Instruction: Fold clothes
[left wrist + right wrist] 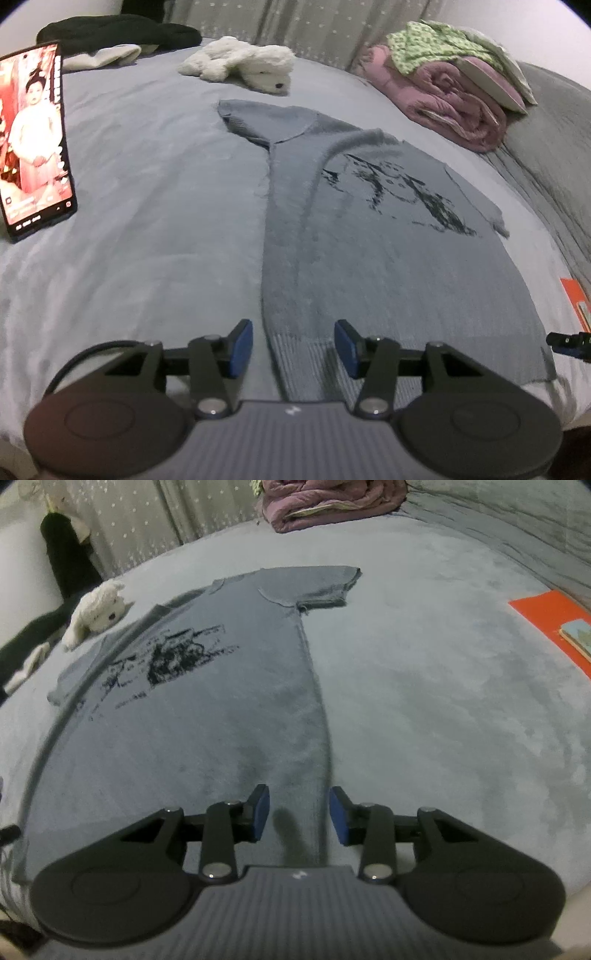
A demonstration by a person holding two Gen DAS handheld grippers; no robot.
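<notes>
A grey knit short-sleeved sweater with a black print (388,236) lies flat on the pale grey plush bed (147,206), hem nearest. A white plush dog (243,66), rolled pink quilt (443,107) and propped lit phone (35,140) ring it. An orange sheet (550,620) is cut off at the edge. The left tool (293,349) and right tool (299,814) gape over the hem corners, holding nothing.

Soft cloth, hard plastic

The sweater (388,266) is showing matt knit; the bedspread (147,206) is looking fuzzy; the phone (35,140) is gleaming glossy.
</notes>
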